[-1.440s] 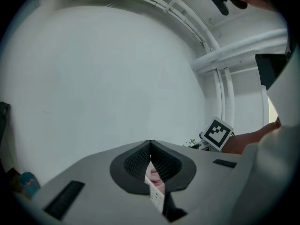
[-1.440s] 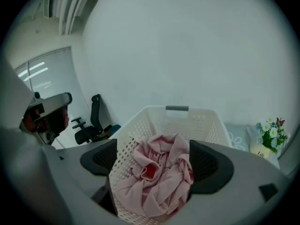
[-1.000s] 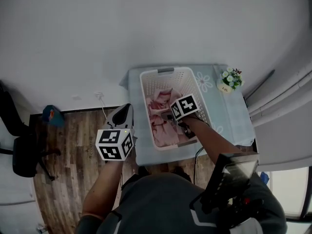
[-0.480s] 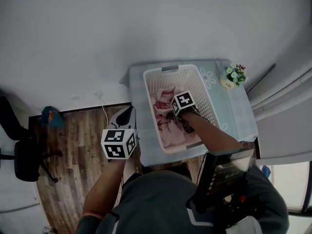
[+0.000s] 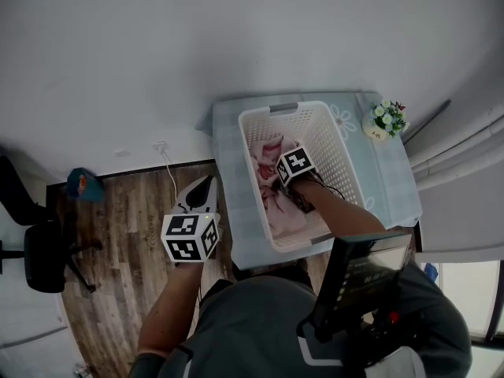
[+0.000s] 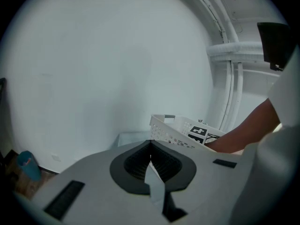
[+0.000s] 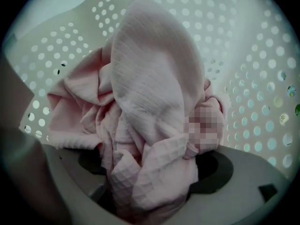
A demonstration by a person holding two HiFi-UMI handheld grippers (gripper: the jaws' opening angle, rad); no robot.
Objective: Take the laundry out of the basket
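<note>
A white perforated laundry basket (image 5: pixel 339 160) stands on a pale blue table (image 5: pixel 228 172). Pink laundry (image 5: pixel 276 203) lies inside it. My right gripper (image 5: pixel 279 181) reaches down into the basket, its marker cube over the pile. In the right gripper view, the pink waffle-weave cloth (image 7: pixel 154 102) bunches between the jaws of the right gripper (image 7: pixel 150 184), which is shut on it; the basket wall (image 7: pixel 243 55) lies behind. My left gripper (image 5: pixel 201 189) hangs over the wooden floor left of the table, shut and empty. The left gripper (image 6: pixel 150 156) sees the basket (image 6: pixel 171 128) ahead.
A small flower pot (image 5: pixel 383 121) sits on the table's far right corner. A black chair (image 5: pixel 35 254), a blue object (image 5: pixel 79 185) and a white cable (image 5: pixel 168 172) are on the wooden floor at left. The white wall lies beyond the table.
The right gripper has shifted slightly toward the basket's left side, still in the laundry. The left gripper stays beside the table. The head view has drifted.
</note>
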